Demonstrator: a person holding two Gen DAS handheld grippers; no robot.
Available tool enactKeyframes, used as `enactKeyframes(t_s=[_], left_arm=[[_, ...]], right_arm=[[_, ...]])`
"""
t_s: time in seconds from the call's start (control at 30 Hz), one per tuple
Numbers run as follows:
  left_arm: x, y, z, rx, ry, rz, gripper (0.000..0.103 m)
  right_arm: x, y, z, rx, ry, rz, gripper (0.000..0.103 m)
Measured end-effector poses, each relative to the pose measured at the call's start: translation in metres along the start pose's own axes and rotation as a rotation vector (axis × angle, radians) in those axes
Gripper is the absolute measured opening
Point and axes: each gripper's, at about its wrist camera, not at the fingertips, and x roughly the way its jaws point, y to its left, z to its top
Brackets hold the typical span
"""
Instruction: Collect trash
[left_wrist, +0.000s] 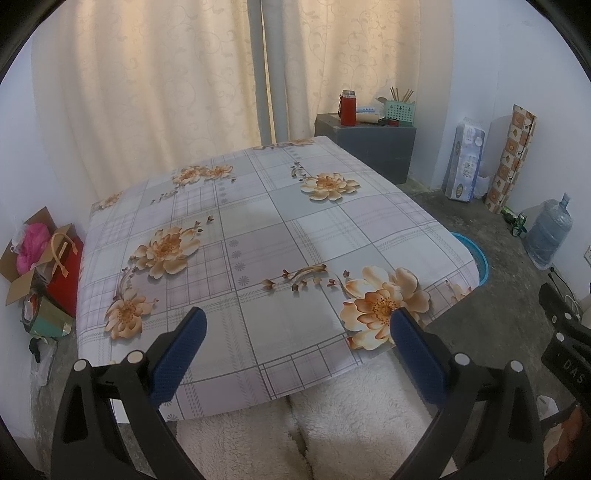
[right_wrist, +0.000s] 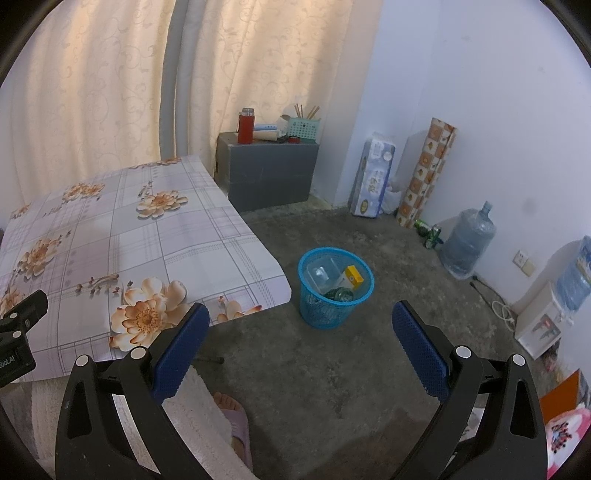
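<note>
Left gripper (left_wrist: 297, 328): black plastic arms with blue, dimpled rubber pads; jaws spread wide, nothing between them; it hangs above the near edge of the table.
Right gripper (right_wrist: 300, 325): same build, jaws spread wide and empty, held over the bare floor beside the table's corner.
Table (left_wrist: 258, 236): square top under a smooth, slightly glossy cloth — grey and lilac checks printed with large orange-cream flowers; the cloth's near corner droops over the edge.
Basket (right_wrist: 334, 288): round blue plastic mesh, tapering toward the base, standing on the floor just beside the table's right corner.
Trash (right_wrist: 340, 282): lies inside the basket — a clear plastic container, a yellow-and-white carton and something dark green and crumpled.
Floor (right_wrist: 332, 369): rough grey concrete, mottled.
Lap: thick white fleece fabric (left_wrist: 351, 424) covers the person's legs below the table edge.
Left view only: a cardboard box (left_wrist: 26, 254) with pink stuffing and a red paper bag (left_wrist: 68, 273) against the wall; of the basket only a blue sliver of rim shows behind the table.
Right view only: the basket's contents, a foot (right_wrist: 232, 410) in a lilac slipper, and a white water dispenser (right_wrist: 543, 317) by the wall.
Both views: cream patterned curtains (left_wrist: 147, 92), a grey cabinet (right_wrist: 266, 173) with a red flask (right_wrist: 245, 127), and a blue water jug (right_wrist: 467, 240).
</note>
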Motion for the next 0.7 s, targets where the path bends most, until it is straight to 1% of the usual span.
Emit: enactKeyframes(t_s=[0.7], left_arm=[[0.0008, 0.0019, 0.0006, 0.001, 0.001, -0.002, 0.098]], right_arm=[[-0.0007, 0.0009, -0.0004, 0.003, 0.001, 0.0, 0.095]])
